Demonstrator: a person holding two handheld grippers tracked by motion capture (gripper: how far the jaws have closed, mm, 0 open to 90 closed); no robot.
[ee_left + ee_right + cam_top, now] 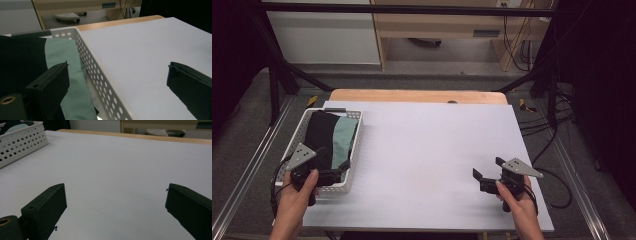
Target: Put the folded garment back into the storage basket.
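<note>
White basket [354,150] of folded cloths sits at the table's left edge, with both grippers spread wide.

At the basket's near right corner, the left gripper [343,169] has one jaw over the green cloth [343,137] and the other outside the basket wall above the white table [432,145]; it holds nothing. A black cloth [321,131] lies just left of the green one, touching it. At the near right, well apart from the basket, the right gripper [488,169] hangs wide and empty over bare tabletop.
</note>
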